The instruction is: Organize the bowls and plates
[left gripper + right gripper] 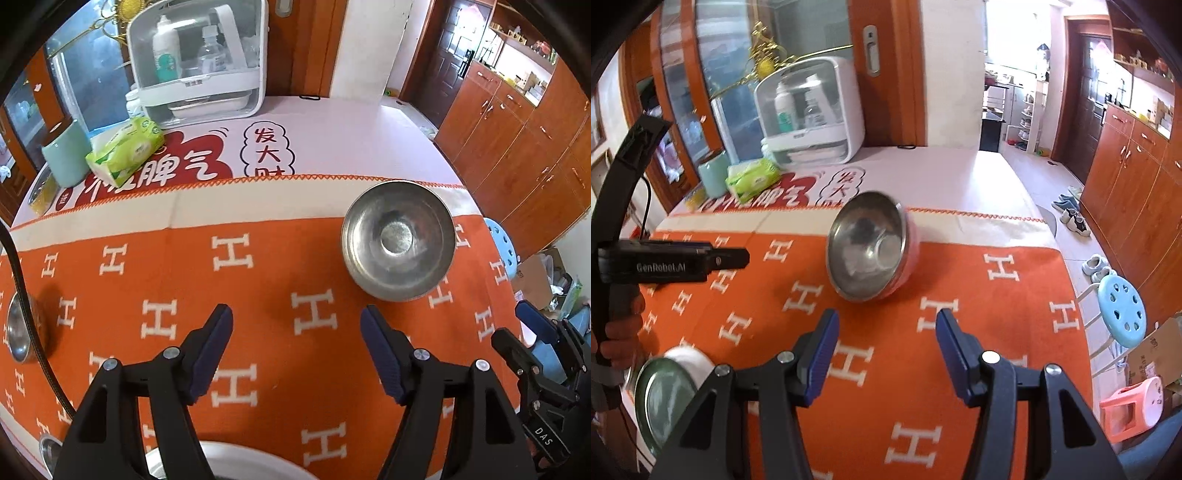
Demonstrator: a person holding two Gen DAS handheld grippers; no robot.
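Both grippers were released and held nothing. The right gripper (886, 350) hung over the orange cloth (960, 369) with its jaws spread wide, pointing at a steel bowl (870, 247) that lay just ahead of the fingertips, clear of them. The left gripper (297, 349) was equally spread, the same bowl (398, 240) ahead and to its right, apart from both fingers.

The bowl looked light, stiff and thin-walled, a pink band showing on its outer side in the right view. Polished metal would likely be slippery against the pads, so the rim seemed the best hold: one finger inside, one outside, pinching the wall. It seemed unlikely to break if dropped, but it could skid on the cloth if nudged.

Counted across both views: one bowl in the middle; a second bowl (18, 332) at the left edge of the left view, partly behind a cable (26, 306); a small steel rim (50, 448) low on that side, too cut off to identify. Near the table's front edge sat a white plate (692, 363) with a greenish dish (663, 406) against it, though I could not tell how they rested together.

Farther back stood a white cabinet (812, 114), a tissue pack (751, 179) and a green cup (713, 173).
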